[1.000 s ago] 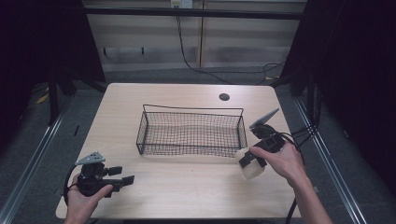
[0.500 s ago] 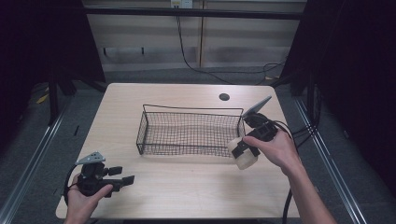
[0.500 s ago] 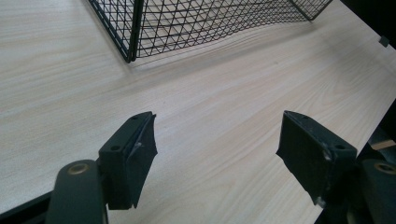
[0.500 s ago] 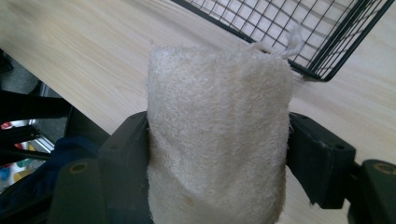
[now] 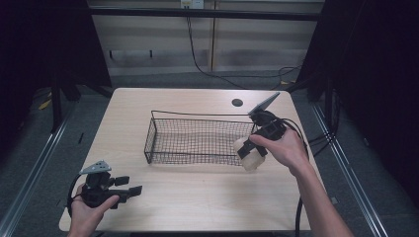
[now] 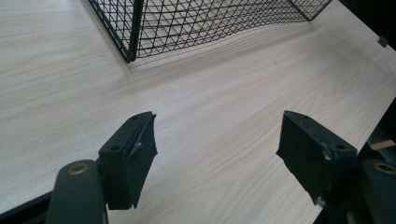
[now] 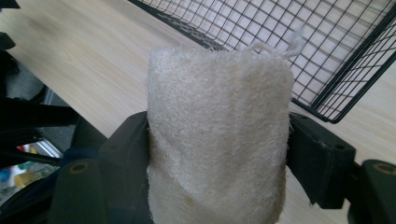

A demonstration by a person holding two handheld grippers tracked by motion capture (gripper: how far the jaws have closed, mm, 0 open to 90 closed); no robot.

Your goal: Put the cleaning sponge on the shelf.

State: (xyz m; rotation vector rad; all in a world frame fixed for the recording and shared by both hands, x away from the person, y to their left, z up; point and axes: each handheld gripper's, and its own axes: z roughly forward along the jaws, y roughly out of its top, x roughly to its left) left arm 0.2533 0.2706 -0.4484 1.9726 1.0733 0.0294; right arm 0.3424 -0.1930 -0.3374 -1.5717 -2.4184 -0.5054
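1. The left tongs (image 5: 129, 190) rest at the desk's (image 5: 197, 197) near left corner, jaws spread wide around nothing.
2. The wire basket (image 5: 197, 140) stands mid-desk.
3. The right tongs (image 5: 245, 150) clamp a pale loofah sponge (image 5: 249, 154) just outside the basket's right end, above the desk.

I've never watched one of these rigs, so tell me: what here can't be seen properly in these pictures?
- Sponge: right gripper view, lower end cut off by the bottom edge; its sides are covered by the jaws.
- Sponge in the high view: partly covered by the right gripper and hand.
- Basket: left gripper view, far part cut off by the top edge.
- Dark spot on the table: high view, too small to identify.
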